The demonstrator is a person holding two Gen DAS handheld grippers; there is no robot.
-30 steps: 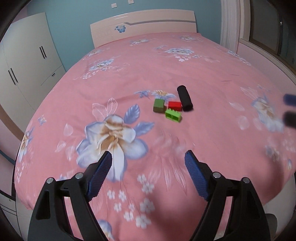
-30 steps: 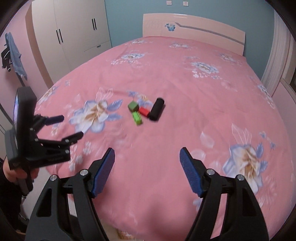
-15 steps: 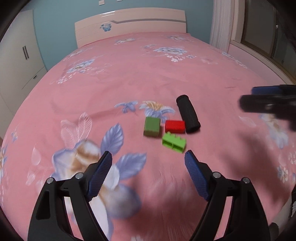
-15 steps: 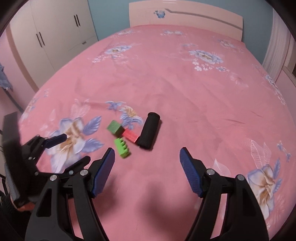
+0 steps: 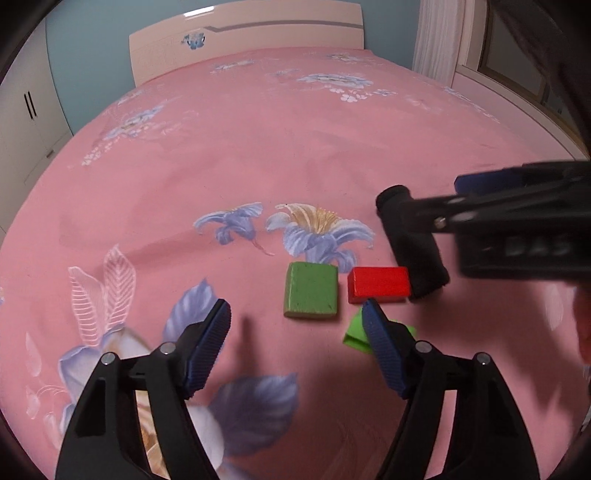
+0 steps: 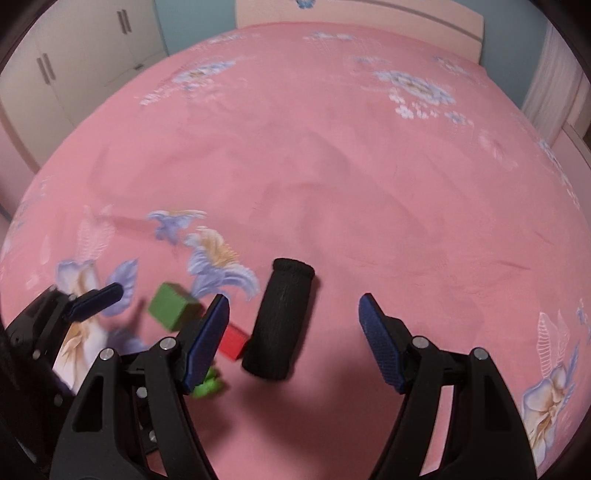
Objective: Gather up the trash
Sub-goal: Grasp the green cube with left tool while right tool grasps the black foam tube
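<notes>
On the pink flowered bedspread [image 5: 295, 147] lie a black foam cylinder [image 5: 413, 247], a red block [image 5: 379, 284], a dark green block [image 5: 311, 290] and a light green studded brick [image 5: 356, 334]. My left gripper [image 5: 297, 314] is open and empty, low over the bed just short of the green block. Its right finger hides part of the light green brick. My right gripper [image 6: 293, 317] is open and empty, with the black cylinder [image 6: 282, 317] between its fingers' line of sight. The red block [image 6: 232, 341] and green block [image 6: 173, 306] lie left of it.
The headboard [image 5: 243, 33] and blue wall are at the far end. White wardrobes [image 6: 74, 66] stand on the left, a curtain [image 5: 436, 44] and window ledge on the right. The right gripper [image 5: 517, 206] reaches in from the right in the left wrist view.
Both grippers have moved forward and down toward the cluster of objects, which now looks much larger. Both stay open. The objects have not moved.
</notes>
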